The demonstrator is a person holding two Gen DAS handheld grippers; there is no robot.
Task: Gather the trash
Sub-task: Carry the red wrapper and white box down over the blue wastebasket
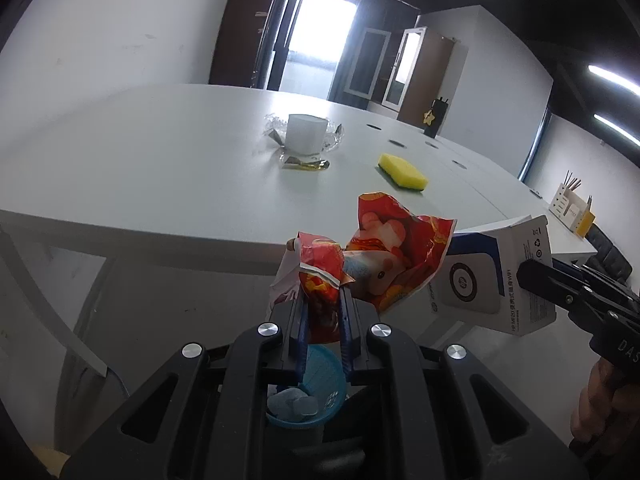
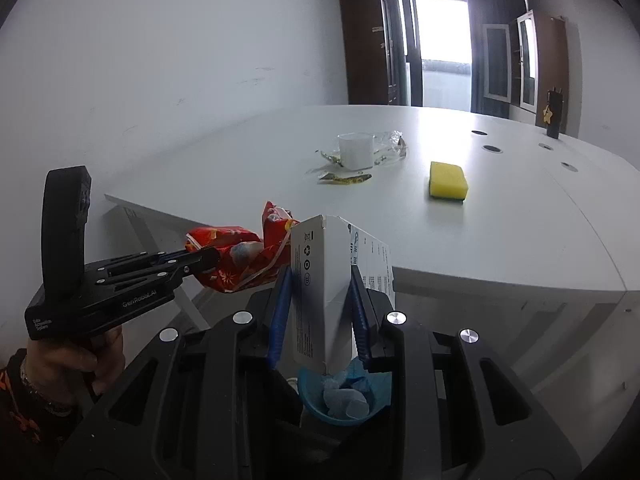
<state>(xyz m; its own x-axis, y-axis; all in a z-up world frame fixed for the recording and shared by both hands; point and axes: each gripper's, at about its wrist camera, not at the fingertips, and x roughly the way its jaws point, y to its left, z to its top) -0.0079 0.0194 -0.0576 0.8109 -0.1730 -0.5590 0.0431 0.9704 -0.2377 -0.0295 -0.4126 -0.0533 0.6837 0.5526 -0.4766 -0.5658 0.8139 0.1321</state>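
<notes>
My left gripper pinches a crumpled red foil snack wrapper, its fingers nearly together. My right gripper clamps a white cardboard box, slightly dented. Both hang off the white table, above a blue plastic bin.

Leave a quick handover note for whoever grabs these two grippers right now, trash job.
Left gripper: shut on the red snack wrapper, off the table edge.
Right gripper: shut on the white box, also off the table.
Blue bin sits below both, already holding some crumpled trash.
Done: both pieces lifted off the table.
Left: drop both in the bin, then fetch the clear plastic wrappers around the white cup. The yellow sponge looks like no trash.
</notes>
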